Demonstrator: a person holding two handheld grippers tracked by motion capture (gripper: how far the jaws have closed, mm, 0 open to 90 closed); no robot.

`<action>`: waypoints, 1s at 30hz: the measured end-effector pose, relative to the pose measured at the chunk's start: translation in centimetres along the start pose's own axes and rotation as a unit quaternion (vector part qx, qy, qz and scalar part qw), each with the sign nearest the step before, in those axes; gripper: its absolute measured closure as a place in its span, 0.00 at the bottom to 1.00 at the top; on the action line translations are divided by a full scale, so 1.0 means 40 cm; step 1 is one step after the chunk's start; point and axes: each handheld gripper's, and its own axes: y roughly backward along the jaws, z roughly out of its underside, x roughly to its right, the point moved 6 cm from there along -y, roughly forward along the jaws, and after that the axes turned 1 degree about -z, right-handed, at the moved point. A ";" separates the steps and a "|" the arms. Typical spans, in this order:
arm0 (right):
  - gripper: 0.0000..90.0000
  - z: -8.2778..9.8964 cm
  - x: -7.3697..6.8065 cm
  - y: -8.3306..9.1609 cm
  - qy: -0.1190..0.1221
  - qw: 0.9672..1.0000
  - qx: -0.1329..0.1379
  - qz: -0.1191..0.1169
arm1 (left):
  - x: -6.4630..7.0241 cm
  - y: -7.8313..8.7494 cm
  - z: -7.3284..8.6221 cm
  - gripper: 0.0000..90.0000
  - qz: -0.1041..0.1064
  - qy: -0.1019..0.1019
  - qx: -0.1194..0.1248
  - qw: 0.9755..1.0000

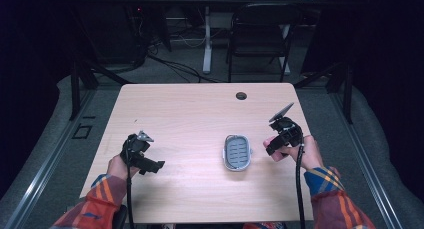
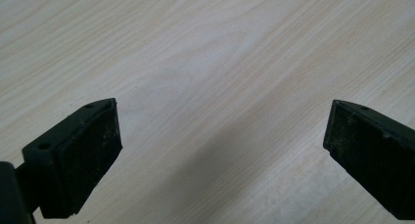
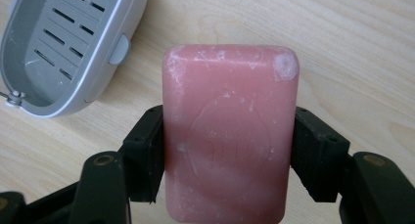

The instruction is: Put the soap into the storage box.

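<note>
Pink soap bar (image 3: 230, 136) clamped in the right gripper (image 3: 230, 150), grey soap dish (image 3: 63, 48) waiting empty.

Seen along the right gripper's own jaws, the bar sits squeezed between both black pads, held by its long sides above the wooden table (image 3: 352, 48), with the slotted dish lying open at about ten o'clock from it and apart from it. From the high view, the right gripper (image 1: 281, 139) hovers just beside the dish (image 1: 236, 152), at the dish's three o'clock. The left gripper (image 1: 142, 156) rests well apart at the dish's nine o'clock; its jaws stand wide apart with nothing between them over bare wood (image 2: 210, 62). By my reading, the pick-up is done; carrying the bar over the dish, lowering it in and letting go are left.
</note>
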 end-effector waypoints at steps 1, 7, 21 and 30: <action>0.41 -0.005 -0.002 0.006 0.002 1.000 0.000 0.004 | 0.000 0.000 0.000 0.01 0.000 0.000 0.000 1.000; 0.41 -0.024 -0.012 0.028 0.015 1.000 -0.001 0.006 | 0.001 -0.001 -0.001 0.01 0.000 0.000 0.000 1.000; 0.41 -0.070 -0.056 0.052 0.034 0.999 -0.009 0.012 | 0.000 -0.001 -0.002 0.00 0.005 0.000 0.002 1.000; 0.41 -0.091 -0.072 0.050 0.050 0.998 -0.021 0.015 | 0.002 -0.001 -0.002 0.00 0.005 -0.004 0.002 1.000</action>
